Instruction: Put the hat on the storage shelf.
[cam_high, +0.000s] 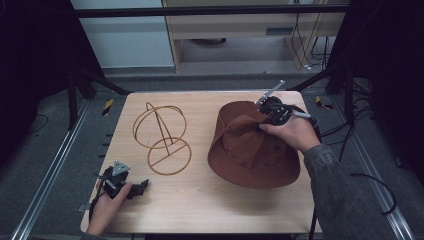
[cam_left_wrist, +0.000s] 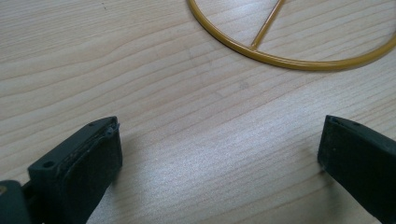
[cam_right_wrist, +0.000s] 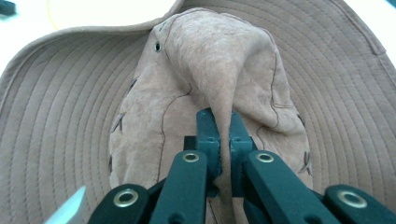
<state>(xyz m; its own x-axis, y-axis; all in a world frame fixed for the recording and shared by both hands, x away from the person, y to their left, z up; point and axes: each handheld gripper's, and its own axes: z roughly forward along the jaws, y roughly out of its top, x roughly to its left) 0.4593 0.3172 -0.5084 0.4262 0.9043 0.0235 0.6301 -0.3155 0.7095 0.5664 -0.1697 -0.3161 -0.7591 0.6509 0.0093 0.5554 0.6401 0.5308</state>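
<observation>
Pinched in the right claw (cam_right_wrist: 223, 140), the brown hat (cam_right_wrist: 219, 70) is matt suede-like cloth; the wire stand (cam_left_wrist: 289, 60) ahead of the left claw (cam_left_wrist: 219, 154) is glossy metal on pale wooden table (cam_left_wrist: 163, 93).

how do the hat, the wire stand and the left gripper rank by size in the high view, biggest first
1. brown hat, largest.
2. gold wire stand, smaller overall.
3. left gripper, smallest, though it sits nearer the camera.

Cut off and hidden parts

The gold wire stand (cam_left_wrist: 299, 60) runs off the left gripper view's top edge; the brown hat (cam_right_wrist: 224, 70) overflows the right gripper view, its pinched fold hidden between the jaws.
</observation>
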